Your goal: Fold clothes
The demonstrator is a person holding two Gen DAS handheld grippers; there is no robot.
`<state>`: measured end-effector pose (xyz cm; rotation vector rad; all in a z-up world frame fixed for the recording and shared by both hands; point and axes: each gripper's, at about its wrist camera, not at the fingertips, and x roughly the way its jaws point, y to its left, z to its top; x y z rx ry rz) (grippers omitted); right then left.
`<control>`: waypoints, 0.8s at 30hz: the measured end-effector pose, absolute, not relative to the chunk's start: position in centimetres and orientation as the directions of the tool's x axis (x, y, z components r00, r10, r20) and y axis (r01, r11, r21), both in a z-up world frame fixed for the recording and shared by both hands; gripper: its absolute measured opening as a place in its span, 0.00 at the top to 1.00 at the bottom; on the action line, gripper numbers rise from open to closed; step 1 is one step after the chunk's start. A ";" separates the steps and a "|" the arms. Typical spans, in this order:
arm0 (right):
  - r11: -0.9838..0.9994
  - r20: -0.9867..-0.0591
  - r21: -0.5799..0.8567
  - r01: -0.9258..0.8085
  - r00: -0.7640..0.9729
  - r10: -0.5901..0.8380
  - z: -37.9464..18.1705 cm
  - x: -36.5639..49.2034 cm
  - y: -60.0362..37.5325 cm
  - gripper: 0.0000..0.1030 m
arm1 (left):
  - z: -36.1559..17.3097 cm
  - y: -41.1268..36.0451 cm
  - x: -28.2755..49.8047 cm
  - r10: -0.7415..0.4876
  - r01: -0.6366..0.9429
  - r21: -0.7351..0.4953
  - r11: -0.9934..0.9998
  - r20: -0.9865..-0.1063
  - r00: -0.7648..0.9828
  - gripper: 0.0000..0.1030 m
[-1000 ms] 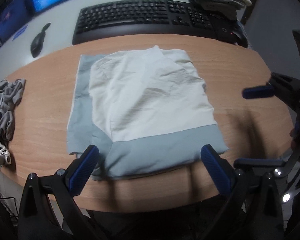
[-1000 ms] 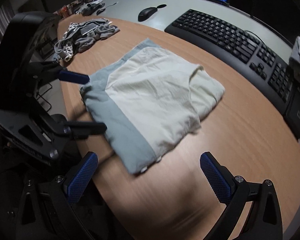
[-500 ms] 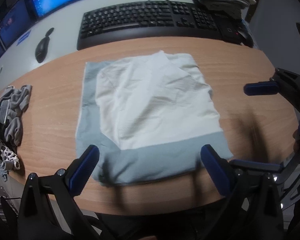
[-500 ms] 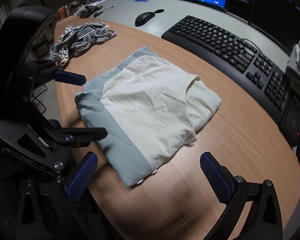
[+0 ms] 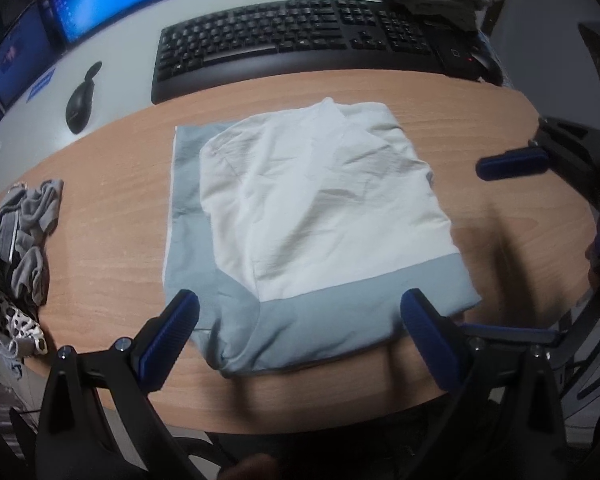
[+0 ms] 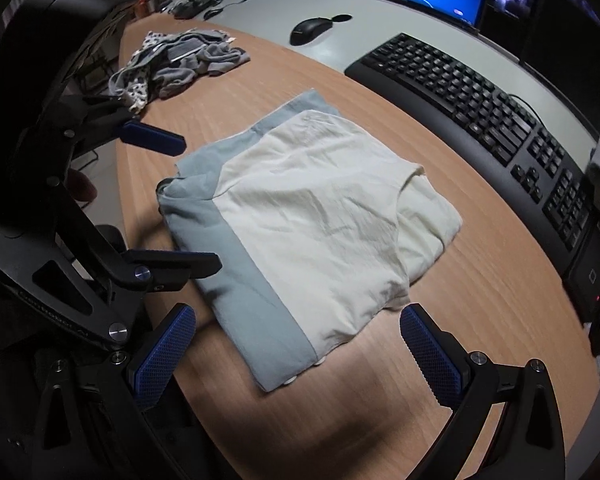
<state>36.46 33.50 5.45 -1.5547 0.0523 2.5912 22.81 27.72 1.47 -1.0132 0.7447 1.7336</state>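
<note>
We see the folded shirt (image 5: 316, 216), cream with a grey-blue band, lying flat in the middle of the wooden surface (image 5: 108, 216). Our left tongs (image 5: 300, 332) and right tongs (image 6: 296, 344) both gape wide and empty at its near edge. A keyboard (image 5: 292, 40) sits beyond.

Both wrist cams look down over near table edge (image 5: 100, 216), sharing folded garment (image 6: 316, 216).
</note>
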 end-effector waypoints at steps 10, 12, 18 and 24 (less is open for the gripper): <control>-0.990 -0.872 -0.059 -0.129 -0.476 0.114 5.9 36.3 33.0 0.00 | 1.2 26.9 22.3 0.407 -0.918 0.068 -0.390 -0.882 -0.238 0.01; -0.990 -0.868 -0.062 -0.130 -0.482 0.118 6.0 36.3 32.9 0.00 | 1.2 26.8 22.2 0.401 -0.909 0.095 -0.405 -0.875 -0.270 0.01; -0.987 -0.869 -0.068 -0.144 -0.477 0.130 5.7 36.2 33.2 0.00 | 0.9 26.8 22.1 0.401 -0.913 0.100 -0.395 -0.876 -0.270 0.01; -0.986 -0.872 -0.068 -0.153 -0.471 0.133 5.2 36.0 33.3 0.00 | 1.0 26.6 22.8 0.437 -0.917 0.116 -0.382 -0.851 -0.289 0.01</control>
